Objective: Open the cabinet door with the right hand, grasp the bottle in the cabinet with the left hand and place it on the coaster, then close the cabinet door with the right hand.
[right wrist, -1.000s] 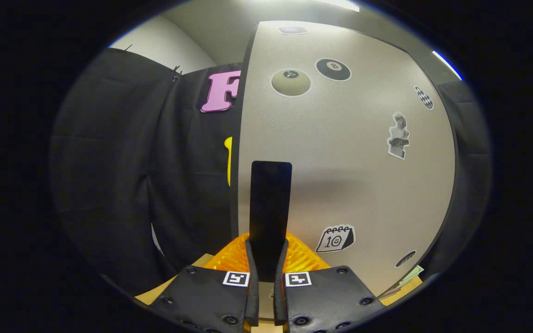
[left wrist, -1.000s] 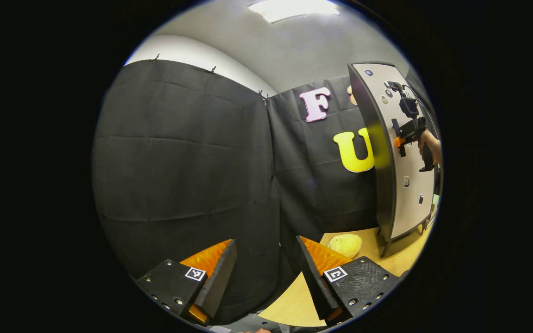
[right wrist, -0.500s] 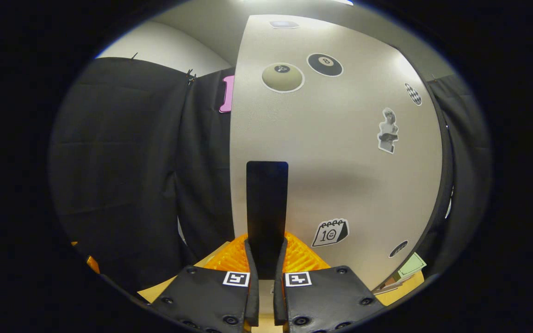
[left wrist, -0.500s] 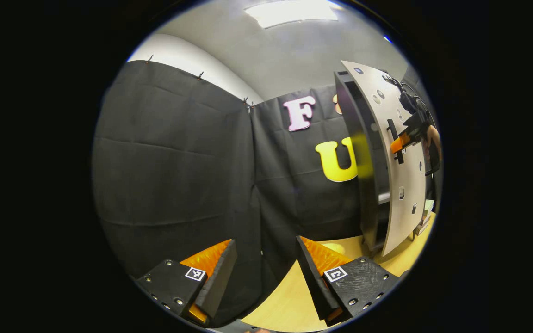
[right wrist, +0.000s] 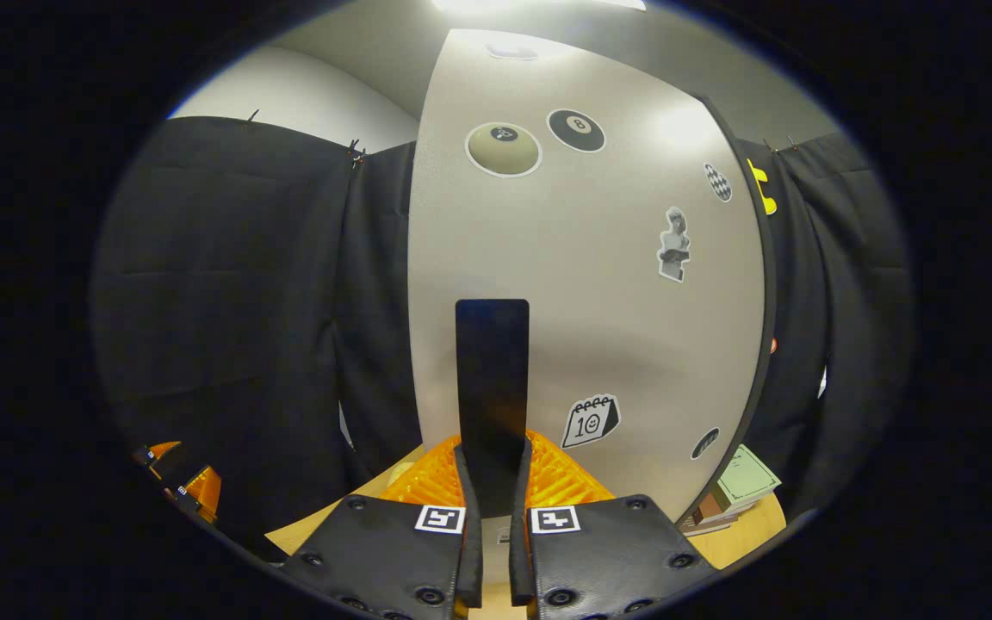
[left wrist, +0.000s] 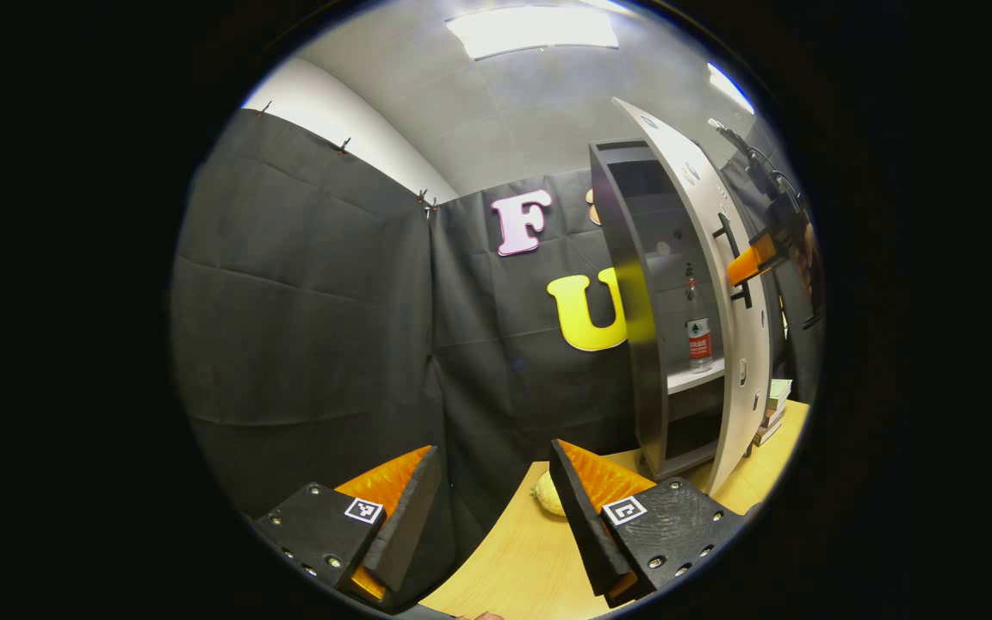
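Where black cloth [left wrist: 306,327] hangs, wooden table [left wrist: 513,560].

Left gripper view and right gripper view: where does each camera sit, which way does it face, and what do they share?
Left gripper view: rides the open left gripper low over the table, facing the cabinet with the bottle inside; the right gripper shows at the door.
Right gripper view: rides the right gripper, shut on the handle, facing the door's front.
Shared: the cabinet door.
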`<state>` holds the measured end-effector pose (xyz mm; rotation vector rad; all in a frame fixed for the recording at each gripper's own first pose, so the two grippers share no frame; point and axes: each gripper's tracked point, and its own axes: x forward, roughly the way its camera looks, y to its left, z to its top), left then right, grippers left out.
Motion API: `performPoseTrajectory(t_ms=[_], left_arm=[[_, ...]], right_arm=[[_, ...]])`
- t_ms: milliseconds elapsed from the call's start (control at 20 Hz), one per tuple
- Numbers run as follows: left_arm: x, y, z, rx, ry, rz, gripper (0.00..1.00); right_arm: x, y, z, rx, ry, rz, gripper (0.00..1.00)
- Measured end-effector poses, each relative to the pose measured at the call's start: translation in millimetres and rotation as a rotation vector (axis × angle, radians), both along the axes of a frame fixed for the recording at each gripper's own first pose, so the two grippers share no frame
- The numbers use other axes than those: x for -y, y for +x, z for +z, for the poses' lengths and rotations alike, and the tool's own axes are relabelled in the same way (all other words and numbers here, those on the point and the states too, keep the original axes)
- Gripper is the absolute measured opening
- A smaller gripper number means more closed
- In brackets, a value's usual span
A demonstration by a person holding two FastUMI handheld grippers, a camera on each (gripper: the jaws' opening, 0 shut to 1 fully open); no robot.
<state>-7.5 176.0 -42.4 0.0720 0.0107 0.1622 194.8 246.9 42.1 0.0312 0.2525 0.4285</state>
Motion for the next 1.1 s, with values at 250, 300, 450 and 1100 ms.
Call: performPoseTrajectory(t_ms=[250, 300, 450, 1100], left_arm=[[20.9, 2.4, 3.2, 0.007, -0.028, -0.080, 0.74], [31.8, 10.6, 0.5, 0.004, -0.033, -0.096, 0.74], [58.9, 22.4, -1.9, 0.003, -0.047, -0.142, 0.74], [227.9, 34.5, 32.2, 0.032, -0.082, -0.284, 0.75]], right_arm=[[11.9, -7.2, 1.8, -0.019, 0.017, -0.020, 0.14], [14.4, -7.9, 0.9, -0.018, 0.012, -0.025, 0.12], [21.0, -12.4, 3.0, -0.013, -0.015, -0.037, 0.14], [58.0, -25.3, 3.1, -0.022, -0.020, 0.015, 0.13]])
